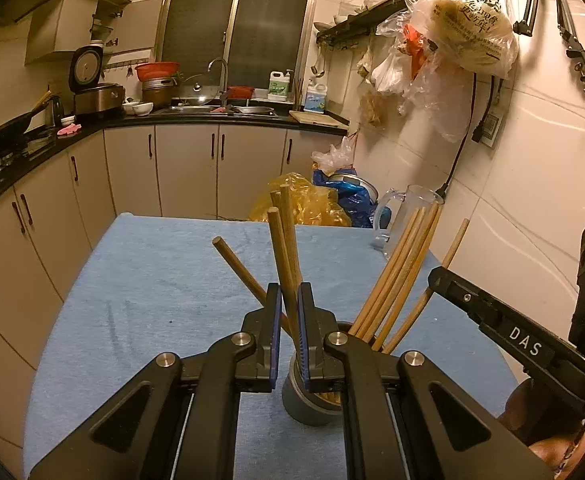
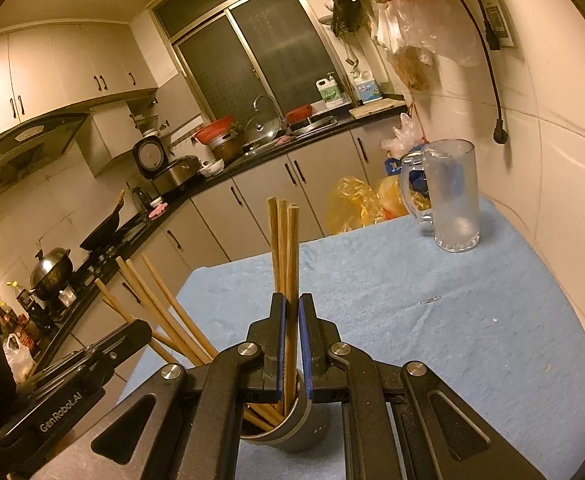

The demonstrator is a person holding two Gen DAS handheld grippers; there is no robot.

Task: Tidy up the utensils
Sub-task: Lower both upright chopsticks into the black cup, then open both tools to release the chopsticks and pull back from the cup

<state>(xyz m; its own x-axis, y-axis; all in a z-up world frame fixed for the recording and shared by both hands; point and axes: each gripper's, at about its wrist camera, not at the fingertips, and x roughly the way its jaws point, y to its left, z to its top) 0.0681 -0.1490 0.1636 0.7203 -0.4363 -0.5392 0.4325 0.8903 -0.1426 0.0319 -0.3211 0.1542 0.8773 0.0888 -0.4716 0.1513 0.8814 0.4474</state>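
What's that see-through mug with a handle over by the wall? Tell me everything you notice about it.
The glass mug is a tall, clear beer-style mug with a thick ribbed base and a large loop handle on the side away from the wall. It looks empty and slightly cloudy. It stands upright on the blue tablecloth at the table's far corner, near the tiled wall. Only the cloth touches it; both grippers are well away from it.

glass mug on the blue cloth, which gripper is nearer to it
Right. The right gripper sits over the holder on the side toward the glass mug; the left gripper is farther from it.
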